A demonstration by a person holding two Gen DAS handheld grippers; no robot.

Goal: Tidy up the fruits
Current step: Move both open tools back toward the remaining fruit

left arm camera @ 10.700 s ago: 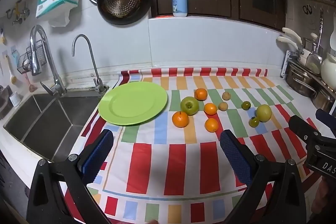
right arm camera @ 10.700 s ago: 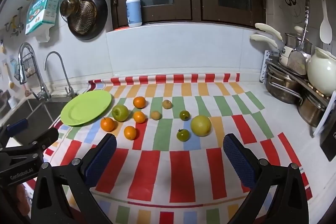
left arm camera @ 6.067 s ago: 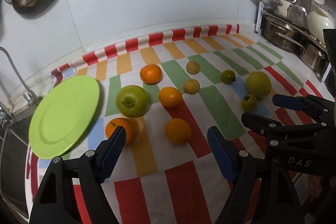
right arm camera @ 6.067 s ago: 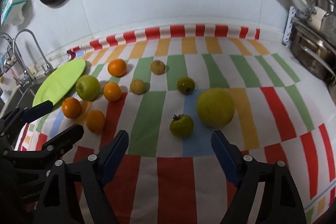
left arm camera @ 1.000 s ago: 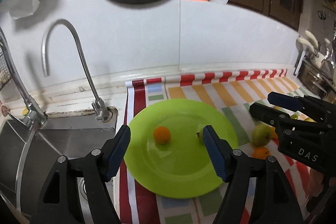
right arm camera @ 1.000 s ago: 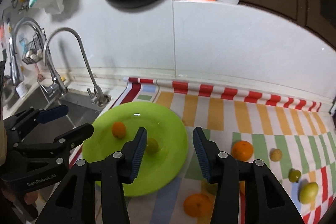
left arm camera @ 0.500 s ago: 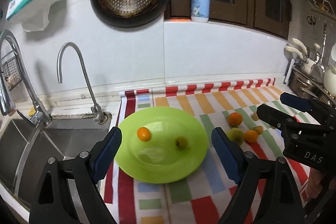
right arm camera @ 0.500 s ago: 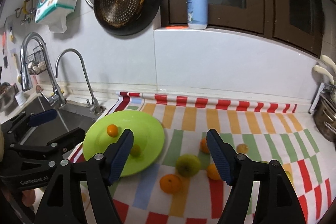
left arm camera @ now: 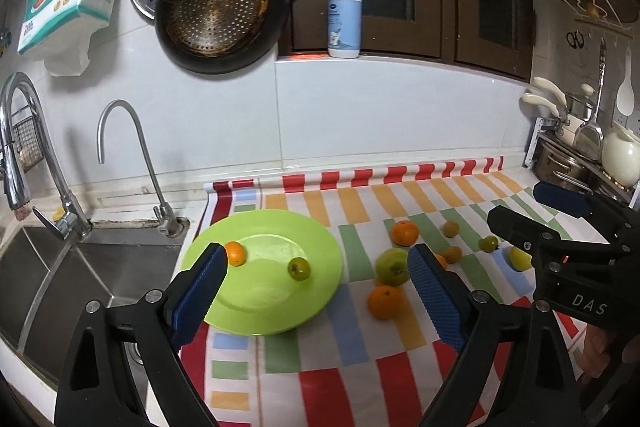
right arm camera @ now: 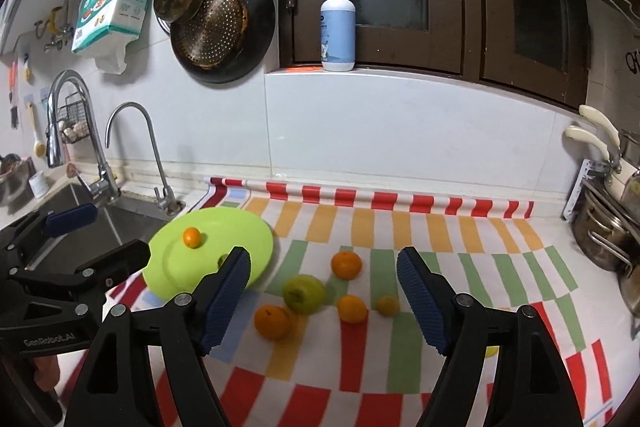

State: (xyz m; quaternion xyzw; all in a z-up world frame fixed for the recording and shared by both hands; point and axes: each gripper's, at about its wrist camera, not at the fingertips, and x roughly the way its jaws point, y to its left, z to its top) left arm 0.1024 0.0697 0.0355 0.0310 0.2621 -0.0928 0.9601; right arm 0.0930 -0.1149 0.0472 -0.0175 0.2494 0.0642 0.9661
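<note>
I am reading this as an early stage of the job: two pieces are sitting on the green plate point(left arm camera: 320, 311), a small orange point(left arm camera: 235, 253) near its far left edge and a small green fruit point(left arm camera: 299, 269) toward its middle, and nothing else is on it.

The rest is still lying out on the striped mat point(left arm camera: 360, 367) covering the desk, to the right of the plate. Nearest it I am seeing a green apple point(left arm camera: 390, 263) with an orange point(left arm camera: 383, 301) just in front and another orange point(left arm camera: 404, 232) behind. Further right there are two small brownish fruits point(left arm camera: 451, 228), a little dark green one point(left arm camera: 488, 243) and a yellow-green fruit point(left arm camera: 519, 258) partly hidden behind the other tool.

My left tool point(left arm camera: 320, 299) is opening, jaws wide, with nothing between them; it is hanging above the plate's near side. My right tool point(right arm camera: 324, 301) is standing wide too, empty, looking over the apple and oranges.

I am judging roughly seven pieces as still waiting to go onto the plate.
</note>
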